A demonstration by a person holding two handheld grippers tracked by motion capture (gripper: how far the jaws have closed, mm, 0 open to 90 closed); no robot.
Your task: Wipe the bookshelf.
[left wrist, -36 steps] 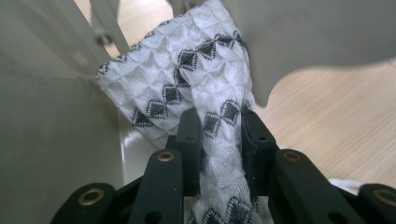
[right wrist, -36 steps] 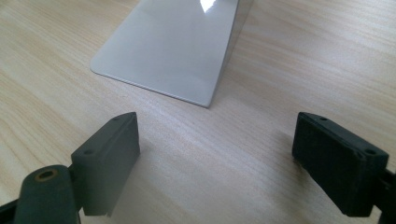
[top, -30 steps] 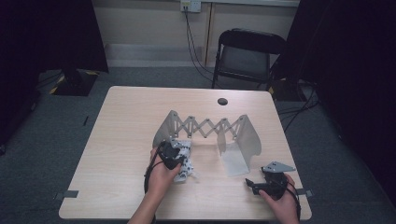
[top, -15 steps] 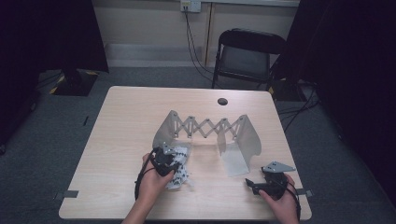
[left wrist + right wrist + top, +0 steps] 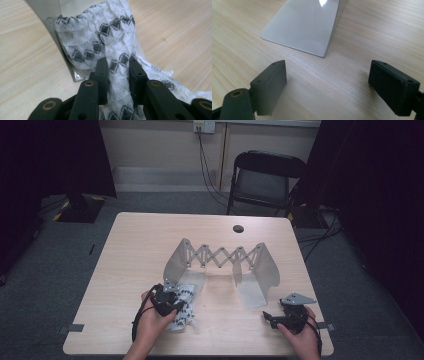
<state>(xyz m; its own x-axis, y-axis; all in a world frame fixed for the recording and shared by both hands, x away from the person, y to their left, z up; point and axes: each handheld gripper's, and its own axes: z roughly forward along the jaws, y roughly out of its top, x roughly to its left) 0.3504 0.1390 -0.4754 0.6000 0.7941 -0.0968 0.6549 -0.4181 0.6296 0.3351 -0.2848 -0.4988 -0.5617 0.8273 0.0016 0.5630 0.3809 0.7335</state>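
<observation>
Since the earlier frame, the left gripper (image 5: 169, 302) has pulled the patterned cloth (image 5: 110, 45) toward the person, pinching it between its jaws. Pull slowly and level, so it slides off the folding rack (image 5: 222, 260). Right gripper (image 5: 327, 85) rests spread.

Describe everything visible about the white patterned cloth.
The white patterned cloth is a thin, openwork knit with black diamond motifs, bunched and wrinkled. It lies partly on the left flat panel of the grey folding rack and partly on the wooden table. The left gripper pinches a fold of it.
</observation>
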